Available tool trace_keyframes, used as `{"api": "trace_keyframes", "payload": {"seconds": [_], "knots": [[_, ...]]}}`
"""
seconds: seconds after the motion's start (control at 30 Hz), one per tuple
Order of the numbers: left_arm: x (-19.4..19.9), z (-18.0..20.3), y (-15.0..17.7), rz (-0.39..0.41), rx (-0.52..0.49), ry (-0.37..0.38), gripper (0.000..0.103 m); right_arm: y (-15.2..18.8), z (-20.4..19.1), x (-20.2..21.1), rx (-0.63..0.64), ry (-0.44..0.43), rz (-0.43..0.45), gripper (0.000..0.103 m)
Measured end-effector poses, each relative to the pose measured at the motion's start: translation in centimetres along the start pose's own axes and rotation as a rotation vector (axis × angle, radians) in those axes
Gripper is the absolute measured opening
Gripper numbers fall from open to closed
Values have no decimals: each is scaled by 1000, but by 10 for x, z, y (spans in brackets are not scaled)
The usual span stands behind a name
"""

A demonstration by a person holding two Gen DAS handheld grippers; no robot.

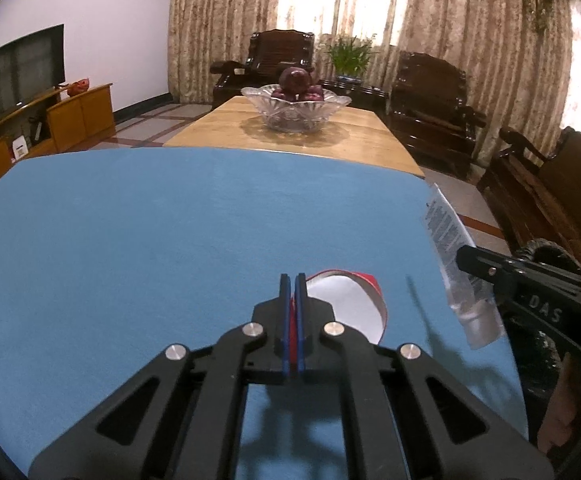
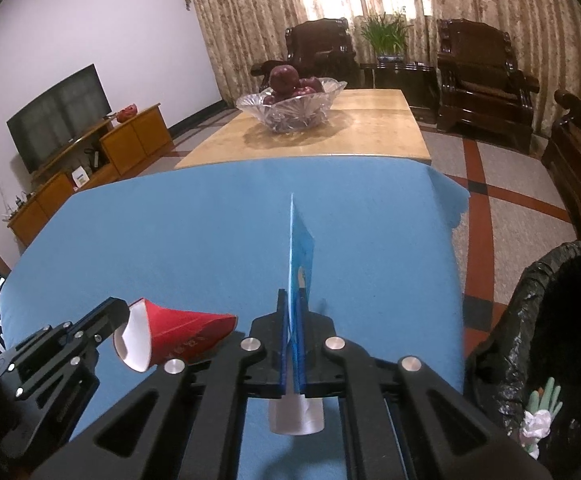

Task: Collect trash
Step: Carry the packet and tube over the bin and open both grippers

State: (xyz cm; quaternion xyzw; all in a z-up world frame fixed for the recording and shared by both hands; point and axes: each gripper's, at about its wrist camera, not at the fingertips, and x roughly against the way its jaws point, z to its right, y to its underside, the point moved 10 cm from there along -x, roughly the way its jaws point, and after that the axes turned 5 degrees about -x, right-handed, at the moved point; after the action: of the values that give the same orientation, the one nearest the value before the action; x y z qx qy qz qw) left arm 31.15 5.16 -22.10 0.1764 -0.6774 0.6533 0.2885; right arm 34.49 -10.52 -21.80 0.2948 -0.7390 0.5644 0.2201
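Observation:
My left gripper (image 1: 292,280) is shut on the rim of a red paper cup (image 1: 350,304) with a white inside, held just above the blue cloth (image 1: 170,232). The cup (image 2: 178,336) and the left gripper (image 2: 118,312) also show at the lower left of the right wrist view. My right gripper (image 2: 292,294) is shut on a flat blue-and-white wrapper (image 2: 302,248), held upright on edge. The wrapper (image 1: 446,240) and the right gripper (image 1: 464,258) show at the right edge of the left wrist view. A bin lined with a black bag (image 2: 546,320) stands on the floor to the right, with trash inside.
A glass bowl of red apples (image 1: 296,108) sits on the bare wooden table (image 1: 370,140) beyond the cloth. Dark wooden armchairs (image 2: 482,72) and a potted plant (image 2: 386,36) stand at the back. A TV (image 2: 62,112) on a wooden cabinet stands at left.

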Motion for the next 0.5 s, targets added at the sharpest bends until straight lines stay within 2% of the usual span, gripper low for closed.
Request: {"api": "trace_keyframes", "payload": {"seconds": [0.2, 0.5], "knots": [[4, 6, -5, 16, 6, 12, 0, -8, 3, 11, 4, -2, 20, 3], [20, 7, -29, 74, 10, 2, 0, -14, 5, 31, 10, -7, 59, 3]]}}
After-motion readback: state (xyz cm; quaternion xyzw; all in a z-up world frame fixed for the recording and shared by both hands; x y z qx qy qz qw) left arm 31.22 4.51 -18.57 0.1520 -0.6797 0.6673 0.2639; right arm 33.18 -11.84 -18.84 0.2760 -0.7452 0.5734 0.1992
